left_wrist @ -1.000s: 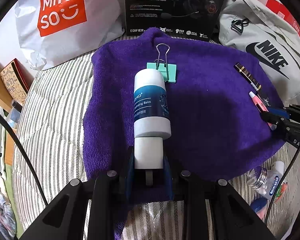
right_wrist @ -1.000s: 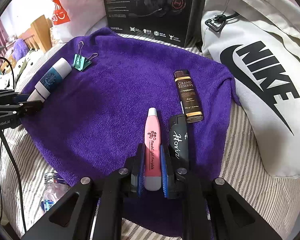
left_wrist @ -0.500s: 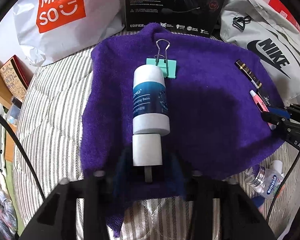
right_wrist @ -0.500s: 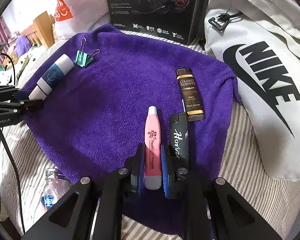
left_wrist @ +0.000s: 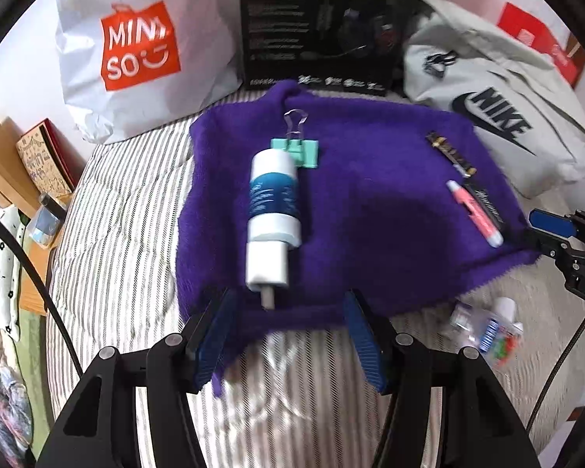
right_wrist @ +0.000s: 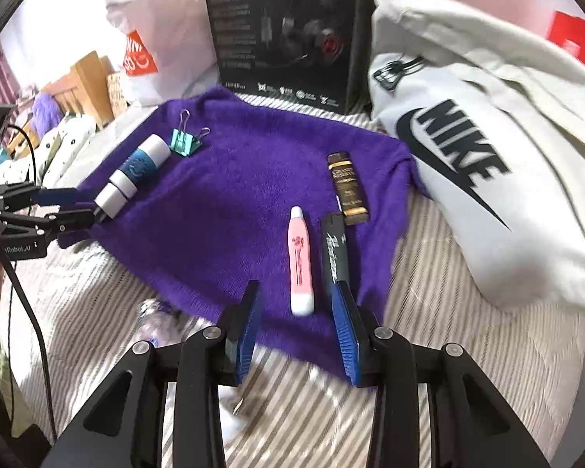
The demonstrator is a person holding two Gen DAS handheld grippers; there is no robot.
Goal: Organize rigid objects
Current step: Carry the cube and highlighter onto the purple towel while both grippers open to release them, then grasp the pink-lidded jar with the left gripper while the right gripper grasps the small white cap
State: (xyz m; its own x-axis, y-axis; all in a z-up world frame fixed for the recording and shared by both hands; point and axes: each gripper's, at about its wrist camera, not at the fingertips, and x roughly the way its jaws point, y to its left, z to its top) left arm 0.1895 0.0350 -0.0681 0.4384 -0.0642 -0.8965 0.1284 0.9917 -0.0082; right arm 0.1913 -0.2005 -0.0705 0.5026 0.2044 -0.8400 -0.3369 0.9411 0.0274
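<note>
- The left gripper (left_wrist: 288,335) had its blue-padded fingers spread wide, holding nothing, at the near edge of the purple towel (left_wrist: 370,202)
- The white balm bottle (left_wrist: 272,218) with a blue label lay flat on the towel, just ahead of the left gripper; its narrow cap end pointed back toward the gap between the fingers, apparently not touching either pad
- A mint-green binder clip (left_wrist: 301,148) sat at the bottle's far end, touching it or just beside it, wire handles pointing away
- The right gripper (right_wrist: 298,327) was likewise spread apart and empty at the towel's near edge
- A pink pen-shaped tube (right_wrist: 301,261) lay on the towel with its white end between the right fingers, clear of both
- A black lighter (right_wrist: 334,249) lay just beside the tube, its near end against the right-hand finger
- A brown lighter (right_wrist: 348,189) marked with gold lettering rested beyond the black one
- A small clear bottle (left_wrist: 487,323) lay off the towel on the striped bedding (left_wrist: 128,214)
- A Miniso bag (left_wrist: 136,50), a black headset box (right_wrist: 284,31) and a grey Nike bag (right_wrist: 479,148) stood behind the towel
</note>
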